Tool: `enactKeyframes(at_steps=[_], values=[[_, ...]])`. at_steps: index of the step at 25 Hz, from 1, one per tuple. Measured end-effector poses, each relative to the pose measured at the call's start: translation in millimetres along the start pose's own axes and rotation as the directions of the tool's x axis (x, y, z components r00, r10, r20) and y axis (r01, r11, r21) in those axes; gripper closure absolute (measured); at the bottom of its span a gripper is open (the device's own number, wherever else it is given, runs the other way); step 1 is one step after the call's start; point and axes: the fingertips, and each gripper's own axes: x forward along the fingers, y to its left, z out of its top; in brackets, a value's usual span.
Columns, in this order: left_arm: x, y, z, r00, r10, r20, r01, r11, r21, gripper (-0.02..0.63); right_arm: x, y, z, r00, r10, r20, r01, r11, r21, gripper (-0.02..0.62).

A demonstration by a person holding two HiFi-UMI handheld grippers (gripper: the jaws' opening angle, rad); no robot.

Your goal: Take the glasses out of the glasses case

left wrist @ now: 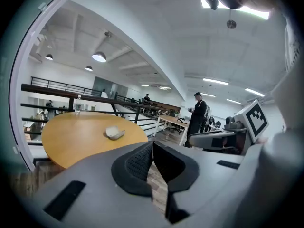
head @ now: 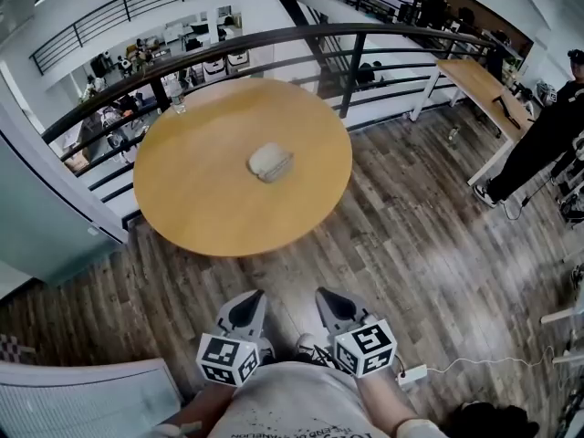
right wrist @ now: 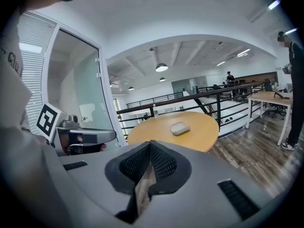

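1. A round wooden table (head: 210, 199) stands ahead of me on a dark plank floor (head: 420, 245). Its far side sits close to a black railing (head: 274, 36), and a lower office level shows beyond the railing.
2. The glasses case (head: 270, 162) is pale grey and appears shut. It lies near the middle of the tabletop, a little right of centre. A clear bottle (head: 178, 99) stands at the far left edge, well apart from the case.
3. My left gripper (head: 245, 308) and right gripper (head: 334, 305) hang side by side, low against my body. Both are over the floor, well short of the table's near rim.
4. In each gripper's own view my fingers are pressed together at the tips with nothing between them. Only a thin sliver of floor shows lower down between the pads.
5. The near rim curves toward me, with bare planks between it and my grippers. On the left a glass partition (head: 36, 217) runs close by the table.
6. On the right the floor lies open as far as a long desk (head: 479, 85), where a person in black (head: 538, 144) stands.
7. A white cable with a small adapter (head: 412, 372) lies on the floor just right of my grippers.
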Motion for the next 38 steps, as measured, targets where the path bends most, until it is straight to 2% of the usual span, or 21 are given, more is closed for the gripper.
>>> enactKeyframes(at_steps=[7,12,21,25,31,38], values=[[-8,9,1,1.0,-0.015,0.001,0.015,1.0,0.004,0.58,4,13,12,0.997,0.002,0.073,-0.003,1.0,0.012,0.569],[-22,16,1,1.0,-0.023,0.008,0.023,0.999,0.038,0.58,8,25,8,0.998,-0.019,0.061,0.018,1.0,0.019,0.569],[-36,49,0,0.998,-0.056,0.005,0.055,0.998,0.025,0.58,25,42,6,0.995,-0.072,0.065,0.07,0.997,0.029,0.569],[-30,57,0,0.998,-0.059,-0.001,0.059,0.998,0.011,0.58,34,44,7,0.996,-0.064,0.054,0.064,0.998,0.012,0.569],[-2,73,2,0.998,-0.056,-0.012,0.057,0.998,0.013,0.58,66,27,5,0.998,-0.028,0.05,0.026,0.999,0.025,0.569],[63,98,15,0.999,-0.02,-0.036,0.02,1.0,0.004,0.58,114,-32,25,0.999,0.003,0.051,-0.004,1.0,0.025,0.569]])
